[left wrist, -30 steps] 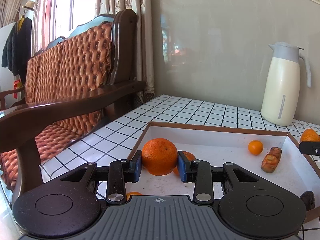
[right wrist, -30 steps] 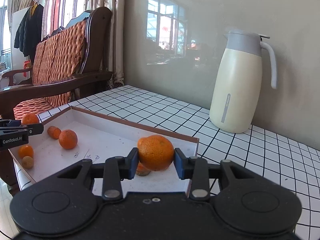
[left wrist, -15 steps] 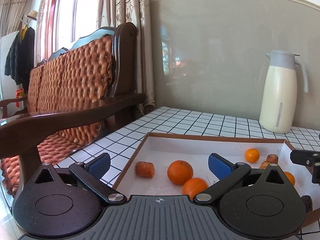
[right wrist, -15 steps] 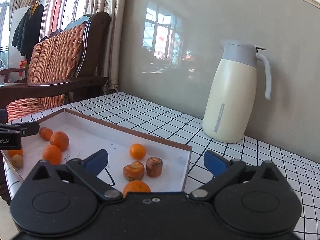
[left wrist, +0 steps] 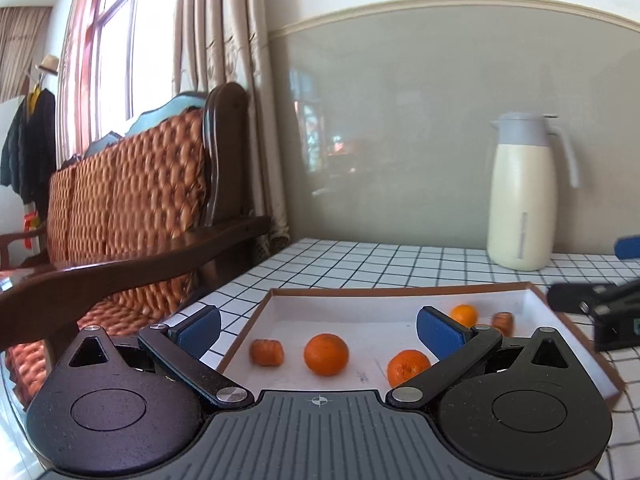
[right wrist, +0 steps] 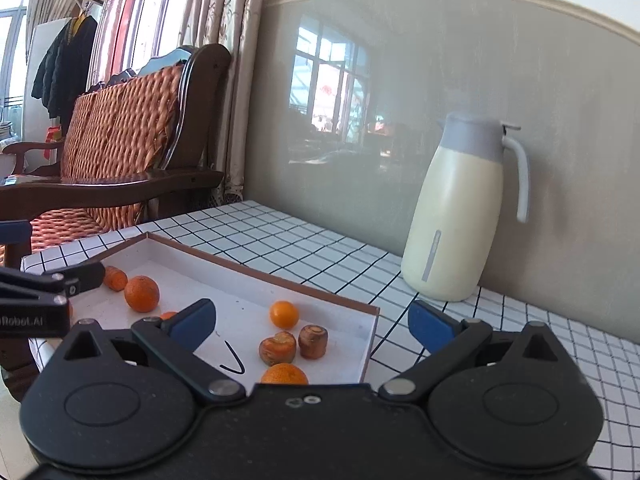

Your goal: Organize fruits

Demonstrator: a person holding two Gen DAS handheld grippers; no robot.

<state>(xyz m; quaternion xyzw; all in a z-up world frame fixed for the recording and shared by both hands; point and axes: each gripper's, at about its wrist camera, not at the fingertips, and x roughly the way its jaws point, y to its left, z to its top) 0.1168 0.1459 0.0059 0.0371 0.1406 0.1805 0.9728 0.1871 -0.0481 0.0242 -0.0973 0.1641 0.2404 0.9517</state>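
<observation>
You're hovering both the left gripper [left wrist: 319, 330] and right gripper [right wrist: 311, 322] over the tray [left wrist: 400, 289], jaws spread wide and empty; the oranges [left wrist: 326, 354] are sitting inside it, corralled.

In the right wrist view, one orange [right wrist: 285, 374] is half hidden behind the gripper body, and another [right wrist: 168, 315] is nearly covered by a blue finger pad [right wrist: 192, 322]. The armchair [left wrist: 132, 216] is blurred and cut off at the left edge.

Sunlit window [left wrist: 116, 60], beige curtains [left wrist: 240, 92] — woven-back wooden chair [left wrist: 132, 200], glossy grey-green wall [right wrist: 420, 92].
</observation>
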